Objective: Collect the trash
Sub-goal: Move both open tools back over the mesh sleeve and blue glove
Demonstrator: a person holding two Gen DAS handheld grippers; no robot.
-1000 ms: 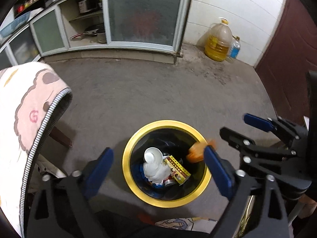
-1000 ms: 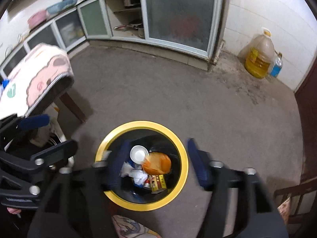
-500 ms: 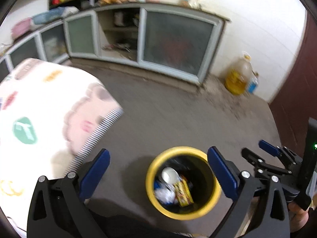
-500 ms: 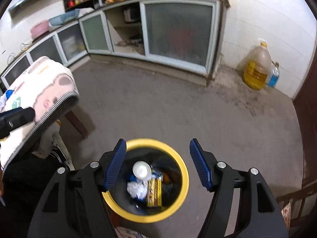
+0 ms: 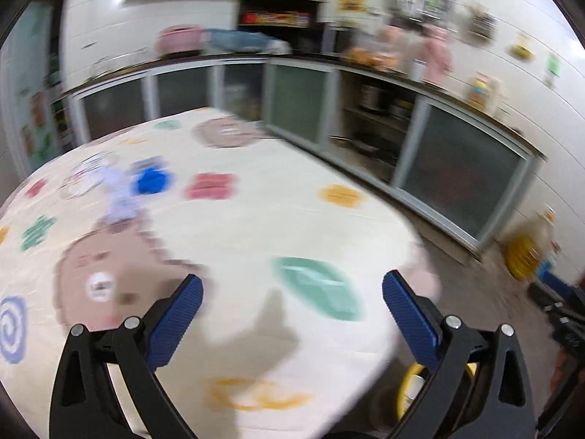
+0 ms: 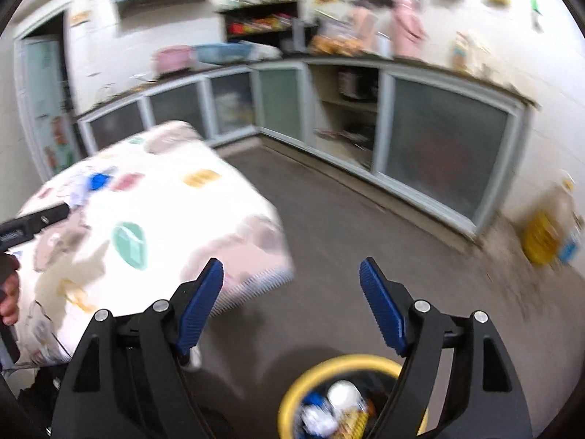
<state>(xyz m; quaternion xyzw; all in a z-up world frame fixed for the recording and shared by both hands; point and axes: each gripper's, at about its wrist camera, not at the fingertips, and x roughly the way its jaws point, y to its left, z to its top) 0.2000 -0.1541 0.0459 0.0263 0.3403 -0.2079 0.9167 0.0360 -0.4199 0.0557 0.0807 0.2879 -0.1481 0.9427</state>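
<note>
The yellow-rimmed trash bin stands on the floor under my right gripper, holding a white cup and wrappers. The right jaws are opening with nothing between them. My left gripper is open and empty, out over the table's patterned cloth. Far across the table lie a blurred blue piece and a pale crumpled wrapper. The bin's rim peeks out beside the right finger in the left wrist view.
Low cabinets with frosted doors line the far walls. A yellow oil jug stands on the floor at the right. The table corner overhangs the grey floor left of the bin. A hand shows at the left edge.
Both grippers rose away from the bin, and the left one swung over the table. The orange piece between the right jaws dropped into the bin. The right jaws spread wider.
</note>
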